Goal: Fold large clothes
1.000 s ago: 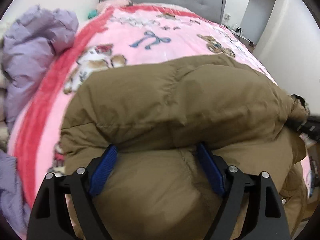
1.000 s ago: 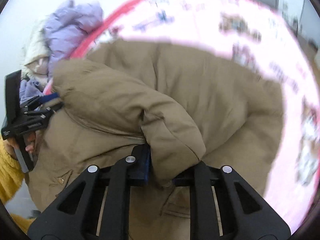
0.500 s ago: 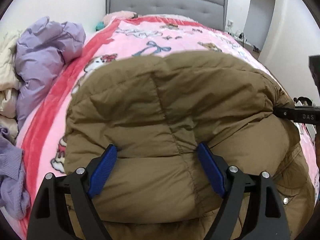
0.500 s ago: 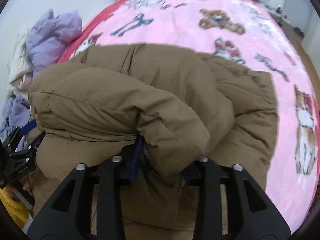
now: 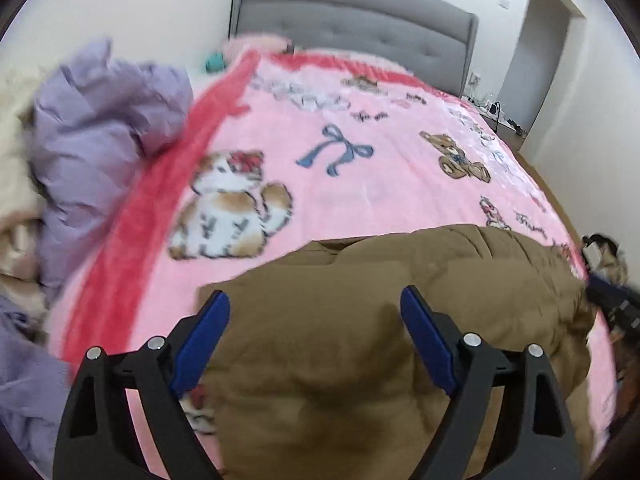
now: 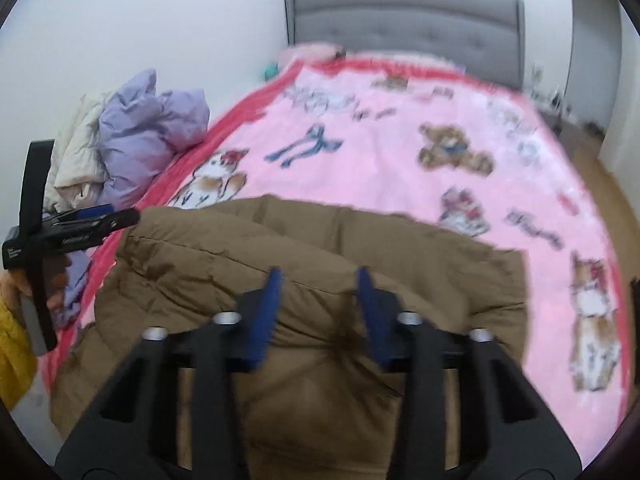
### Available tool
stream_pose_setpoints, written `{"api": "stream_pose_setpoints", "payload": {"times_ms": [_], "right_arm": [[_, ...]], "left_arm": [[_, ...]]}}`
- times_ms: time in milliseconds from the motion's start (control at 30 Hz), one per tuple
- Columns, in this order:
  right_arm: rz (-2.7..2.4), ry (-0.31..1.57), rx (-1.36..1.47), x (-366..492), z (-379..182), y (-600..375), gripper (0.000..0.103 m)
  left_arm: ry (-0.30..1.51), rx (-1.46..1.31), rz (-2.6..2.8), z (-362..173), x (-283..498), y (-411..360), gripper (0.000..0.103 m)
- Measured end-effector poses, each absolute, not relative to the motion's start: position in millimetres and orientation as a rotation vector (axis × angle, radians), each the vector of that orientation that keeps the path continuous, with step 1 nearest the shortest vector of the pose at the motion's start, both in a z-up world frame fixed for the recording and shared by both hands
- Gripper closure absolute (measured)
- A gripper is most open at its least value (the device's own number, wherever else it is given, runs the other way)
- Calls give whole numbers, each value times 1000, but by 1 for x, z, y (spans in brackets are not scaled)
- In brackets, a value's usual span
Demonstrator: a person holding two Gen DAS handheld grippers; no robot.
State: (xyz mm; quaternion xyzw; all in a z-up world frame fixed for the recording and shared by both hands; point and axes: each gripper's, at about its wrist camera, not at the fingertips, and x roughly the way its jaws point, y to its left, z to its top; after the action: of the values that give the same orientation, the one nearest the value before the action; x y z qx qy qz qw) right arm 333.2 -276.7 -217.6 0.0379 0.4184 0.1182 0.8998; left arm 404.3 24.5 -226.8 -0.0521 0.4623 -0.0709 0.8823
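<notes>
Jacket (image 5: 360,360) — below both fingers (image 6: 268,312), unheld

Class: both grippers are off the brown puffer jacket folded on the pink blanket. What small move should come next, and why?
Probably lower the right gripper, whose jaws are closing with nothing between them, to press the puffy brown jacket flat. It bulges on the pink blanket; the left gripper hovers open above it.

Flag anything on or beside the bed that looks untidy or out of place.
The lilac jacket and a cream garment lie crumpled in a heap beside the bed's left edge, unfolded. The brown puffer coat sits bunched in a thick, uneven fold on the pink blanket. Nothing looks spilled or damaged.
</notes>
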Motion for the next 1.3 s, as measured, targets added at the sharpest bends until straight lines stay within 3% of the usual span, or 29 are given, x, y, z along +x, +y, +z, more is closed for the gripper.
{"api": "stream_pose_setpoints", "payload": {"times_ms": [200, 633, 833, 933, 1000, 1033, 1133, 1300], "right_arm": [[172, 1009, 46, 350, -262, -265, 75], [189, 972, 58, 338, -321, -267, 75], [223, 961, 96, 338, -320, -272, 72], [269, 986, 174, 334, -300, -282, 53], [291, 909, 248, 316, -275, -290, 24], [294, 846, 254, 305, -261, -293, 19], [272, 718, 164, 273, -231, -292, 18], [302, 771, 89, 258, -244, -282, 28]], "left_arm": [[1038, -110, -158, -267, 406, 6, 20], [961, -39, -108, -313, 400, -14, 18], [943, -4, -110, -305, 397, -14, 18], [926, 12, -123, -283, 386, -8, 17], [873, -35, -129, -262, 366, 1, 14], [840, -64, -138, -253, 355, 5, 9], [798, -80, -163, -239, 322, 8, 8], [923, 2, -169, -273, 296, -1, 8]]}}
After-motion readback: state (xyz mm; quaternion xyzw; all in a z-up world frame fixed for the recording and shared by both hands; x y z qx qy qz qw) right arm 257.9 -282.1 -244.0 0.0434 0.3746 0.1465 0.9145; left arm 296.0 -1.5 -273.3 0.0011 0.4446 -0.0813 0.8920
